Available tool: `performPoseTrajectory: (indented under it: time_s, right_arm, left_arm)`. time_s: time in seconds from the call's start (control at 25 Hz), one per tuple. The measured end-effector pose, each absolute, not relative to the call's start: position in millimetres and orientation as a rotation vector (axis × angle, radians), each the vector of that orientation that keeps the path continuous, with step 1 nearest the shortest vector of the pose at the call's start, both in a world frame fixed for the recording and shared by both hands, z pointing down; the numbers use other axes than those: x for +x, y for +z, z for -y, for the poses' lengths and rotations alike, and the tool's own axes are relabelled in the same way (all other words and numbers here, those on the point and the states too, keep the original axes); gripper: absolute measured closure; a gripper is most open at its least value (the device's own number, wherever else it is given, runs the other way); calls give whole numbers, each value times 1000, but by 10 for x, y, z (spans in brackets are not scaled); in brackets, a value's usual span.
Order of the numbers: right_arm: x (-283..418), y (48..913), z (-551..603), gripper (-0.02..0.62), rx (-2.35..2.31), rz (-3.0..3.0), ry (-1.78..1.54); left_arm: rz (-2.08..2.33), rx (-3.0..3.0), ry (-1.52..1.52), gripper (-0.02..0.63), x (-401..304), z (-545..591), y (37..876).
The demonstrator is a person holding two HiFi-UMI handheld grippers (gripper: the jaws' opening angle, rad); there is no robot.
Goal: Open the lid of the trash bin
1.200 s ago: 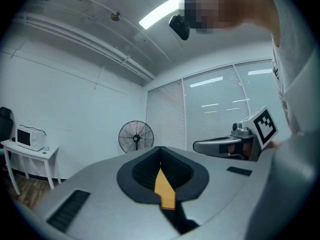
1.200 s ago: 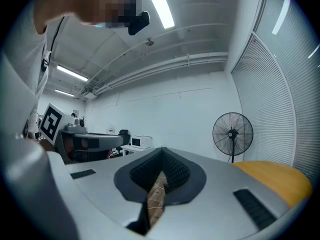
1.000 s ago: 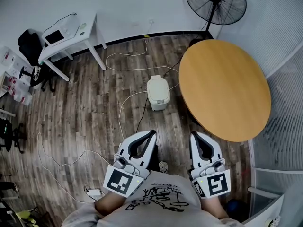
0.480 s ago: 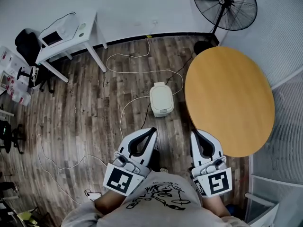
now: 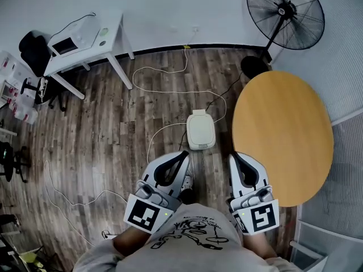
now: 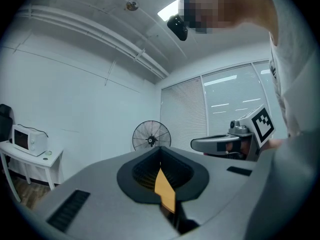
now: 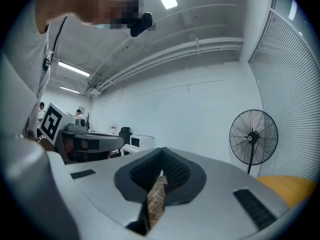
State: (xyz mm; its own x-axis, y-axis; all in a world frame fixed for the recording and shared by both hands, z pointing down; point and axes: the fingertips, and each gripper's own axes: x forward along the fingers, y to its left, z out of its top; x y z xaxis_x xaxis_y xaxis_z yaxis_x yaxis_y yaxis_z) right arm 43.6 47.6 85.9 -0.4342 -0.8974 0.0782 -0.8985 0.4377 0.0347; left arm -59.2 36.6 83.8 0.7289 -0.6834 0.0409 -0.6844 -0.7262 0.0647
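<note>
We are holding the grey left gripper (image 5: 183,155) and right gripper (image 5: 233,157) level, both clenched empty. The white plastic trash bin (image 5: 201,130) is standing just ahead, lid closed.

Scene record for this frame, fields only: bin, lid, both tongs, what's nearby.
bin: trash bin standing on the wood floor
lid: closed
left tongs: shut, empty, not touching the bin
right tongs: shut, empty, not touching the bin
nearby: round table just right of the bin; fan by the wall
</note>
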Motion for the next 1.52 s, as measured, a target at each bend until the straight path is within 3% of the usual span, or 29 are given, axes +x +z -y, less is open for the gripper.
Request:
performPoseTrajectory:
  time_s: [0.52, 1.52]
  right_arm:
    - [303, 866, 154, 589, 1615, 2594, 20]
    - [1057, 973, 187, 589, 1595, 2571, 15]
  left_arm:
    - [1153, 2836, 25, 591, -759, 235, 868]
    - [1151, 2807, 89, 591, -59, 243, 1020]
